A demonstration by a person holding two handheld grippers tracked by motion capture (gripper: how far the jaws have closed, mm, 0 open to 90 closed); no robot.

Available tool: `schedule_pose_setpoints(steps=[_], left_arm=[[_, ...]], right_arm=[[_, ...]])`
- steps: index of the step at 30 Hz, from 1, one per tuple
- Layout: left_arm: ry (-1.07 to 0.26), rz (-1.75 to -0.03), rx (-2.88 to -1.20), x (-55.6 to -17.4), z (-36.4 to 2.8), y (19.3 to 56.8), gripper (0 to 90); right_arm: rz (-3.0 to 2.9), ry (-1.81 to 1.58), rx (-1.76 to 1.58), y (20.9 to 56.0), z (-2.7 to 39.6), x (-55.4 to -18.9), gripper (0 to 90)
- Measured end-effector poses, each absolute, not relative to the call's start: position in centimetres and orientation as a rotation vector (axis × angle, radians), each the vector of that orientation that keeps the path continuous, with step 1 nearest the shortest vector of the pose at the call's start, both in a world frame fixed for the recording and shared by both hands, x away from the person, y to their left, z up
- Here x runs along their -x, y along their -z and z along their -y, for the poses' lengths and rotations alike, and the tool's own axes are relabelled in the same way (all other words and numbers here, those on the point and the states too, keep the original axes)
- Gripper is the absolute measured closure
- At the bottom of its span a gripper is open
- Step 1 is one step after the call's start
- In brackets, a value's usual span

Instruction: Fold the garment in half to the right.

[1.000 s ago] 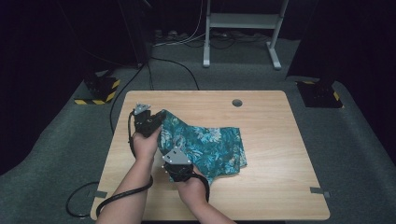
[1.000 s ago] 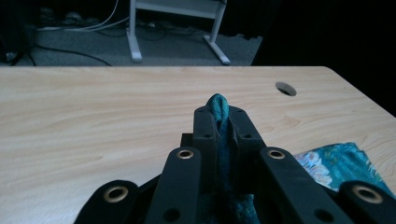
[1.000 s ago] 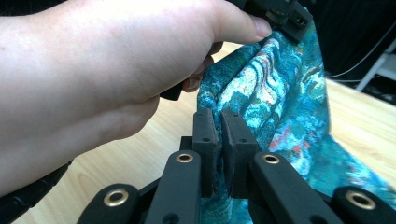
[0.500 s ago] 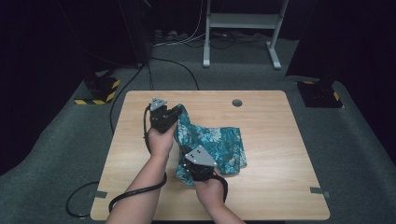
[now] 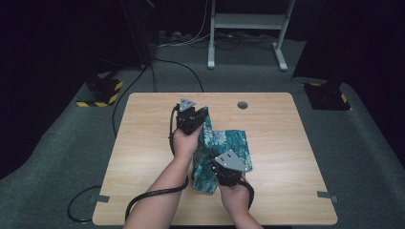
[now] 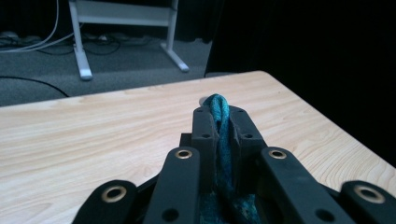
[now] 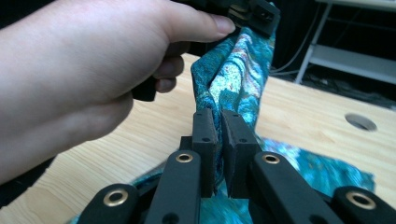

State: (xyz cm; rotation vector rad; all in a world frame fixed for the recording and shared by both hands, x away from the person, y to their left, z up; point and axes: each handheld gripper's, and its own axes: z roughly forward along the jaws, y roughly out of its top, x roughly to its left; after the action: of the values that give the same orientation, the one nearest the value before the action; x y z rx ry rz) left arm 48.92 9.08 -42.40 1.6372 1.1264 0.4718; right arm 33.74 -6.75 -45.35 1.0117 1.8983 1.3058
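wooden table [image 5: 143, 143] — bare light top under your work. teal patterned cloth [image 5: 229, 148] — lies mid-table, one edge lifted off it between your tools. your left gripper [image 6: 218, 122] — clamped on the cloth's far end. your right gripper [image 7: 219, 130] — pinching its near end.

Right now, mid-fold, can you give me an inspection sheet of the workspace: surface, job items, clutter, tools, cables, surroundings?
Surface: wooden table, round hole near the far edge.
Job's things: teal patterned cloth, partly lifted, the rest lying on the table.
Clutter: nothing seen.
Tools: left tool shut on the cloth's far edge; right tool shut on its near edge.
Cables: black cable trails off the near table edge; more on the floor behind.
Surroundings: grey carpet, white frame legs, yellow-black striped bases.
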Motion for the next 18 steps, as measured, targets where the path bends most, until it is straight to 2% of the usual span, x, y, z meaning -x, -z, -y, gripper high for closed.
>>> schedule_pose_setpoints(steps=[18], left_arm=[[-0.399, -1.103, -1.775, -50.5, -3.3, 45.1, 82.0]], right_arm=[[-1.896, -1.242, -1.132, 48.0, 11.1, -33.9, 84.6]])
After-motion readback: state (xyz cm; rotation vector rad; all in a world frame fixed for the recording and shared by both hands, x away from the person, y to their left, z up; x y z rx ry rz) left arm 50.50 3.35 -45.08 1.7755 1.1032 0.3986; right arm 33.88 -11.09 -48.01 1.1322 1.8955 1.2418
